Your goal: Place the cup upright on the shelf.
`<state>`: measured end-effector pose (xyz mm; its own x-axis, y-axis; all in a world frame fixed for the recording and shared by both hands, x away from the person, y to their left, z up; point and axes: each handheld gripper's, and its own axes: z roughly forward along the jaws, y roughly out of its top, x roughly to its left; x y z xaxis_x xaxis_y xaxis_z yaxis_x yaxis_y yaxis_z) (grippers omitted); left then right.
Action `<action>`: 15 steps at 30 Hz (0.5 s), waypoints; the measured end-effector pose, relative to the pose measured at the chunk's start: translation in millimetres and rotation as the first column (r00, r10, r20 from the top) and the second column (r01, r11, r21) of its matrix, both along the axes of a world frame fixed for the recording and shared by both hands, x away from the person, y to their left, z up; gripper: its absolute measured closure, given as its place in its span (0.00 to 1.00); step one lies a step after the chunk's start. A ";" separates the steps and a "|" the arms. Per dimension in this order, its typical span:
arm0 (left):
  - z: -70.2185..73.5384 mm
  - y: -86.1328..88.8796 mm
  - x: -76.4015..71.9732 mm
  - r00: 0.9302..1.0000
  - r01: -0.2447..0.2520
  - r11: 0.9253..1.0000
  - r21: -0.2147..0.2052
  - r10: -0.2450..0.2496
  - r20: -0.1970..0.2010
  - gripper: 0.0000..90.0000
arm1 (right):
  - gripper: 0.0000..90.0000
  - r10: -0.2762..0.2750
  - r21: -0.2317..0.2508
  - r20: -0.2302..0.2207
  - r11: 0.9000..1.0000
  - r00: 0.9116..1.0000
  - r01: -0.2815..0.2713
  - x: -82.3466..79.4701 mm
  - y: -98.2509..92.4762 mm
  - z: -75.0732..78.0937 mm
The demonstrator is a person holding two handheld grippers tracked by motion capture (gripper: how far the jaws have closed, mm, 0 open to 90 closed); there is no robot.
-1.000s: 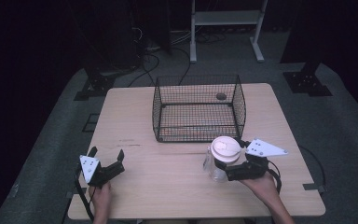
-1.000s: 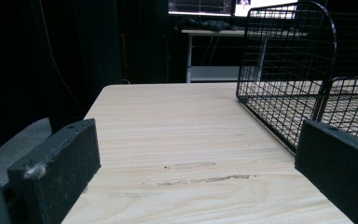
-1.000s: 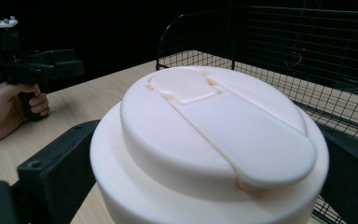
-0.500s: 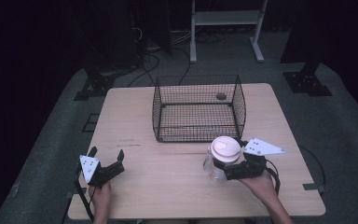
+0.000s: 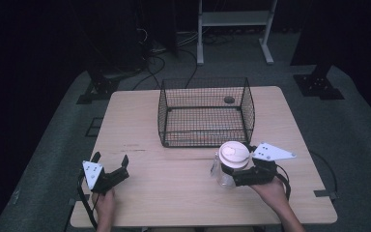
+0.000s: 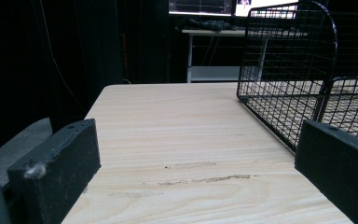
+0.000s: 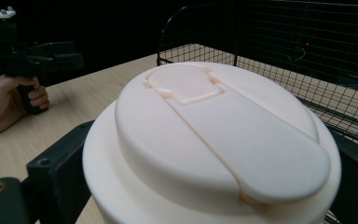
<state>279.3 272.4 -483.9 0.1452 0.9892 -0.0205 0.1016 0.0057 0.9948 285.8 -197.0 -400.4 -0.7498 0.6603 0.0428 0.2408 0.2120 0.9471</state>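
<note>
L black two-jaw gripper (image 5: 111, 166) sits lower left of the high view, on the pale wooden table (image 5: 174, 193), jaws spread wide w/ nothing between them; in its own view just bare tabletop betw. the two jaw blocks. The hand (image 5: 105, 207) holding it comes in from the bottom edge. Centre frame, toward the top of the table: black wire mesh basket (image 5: 205, 112), open-topped, w/ a small dark round object (image 5: 229, 100) at its far right corner, too small to tell what it is. R of centre, just below the basket's front wall: clear plastic cup w/ a cream-white lid (image 5: 232, 162), upright, near the basket but apart from it. R black two-jaw gripper (image 5: 231, 176) pinches that cup from the lower right, jaws on either side of it below the lid; its own view shows the lid close up w/ jaw blocks at both sides. R hand (image 5: 270, 191) behind it, lower right.
</note>
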 end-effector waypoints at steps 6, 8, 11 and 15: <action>0.0 0.2 0.0 1.000 -0.001 1.000 -0.002 0.001 -0.001 0.00 | 0.05 -0.002 0.047 0.008 0.999 1.000 0.001 3.0 -2.0 15.4; -0.1 0.2 0.0 1.000 0.000 1.000 -0.002 0.000 -0.001 0.00 | 0.05 -0.003 0.053 0.014 0.999 1.000 0.002 5.3 -2.2 22.4; -0.1 0.3 0.0 1.000 0.000 1.000 -0.004 0.000 0.000 0.00 | 0.05 -0.005 0.057 0.017 0.998 1.000 0.005 9.2 -1.8 31.6; -0.1 0.6 -0.1 1.000 -0.001 1.000 -0.004 0.001 -0.002 0.00 | 0.05 -0.005 0.055 0.020 0.998 1.000 0.004 11.9 -0.9 39.6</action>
<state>279.2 273.0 -484.0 0.1446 0.9892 -0.0243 0.1031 0.0094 0.9946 297.7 -197.9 -360.9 -0.7482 0.6604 0.0639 0.2220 0.1584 0.9621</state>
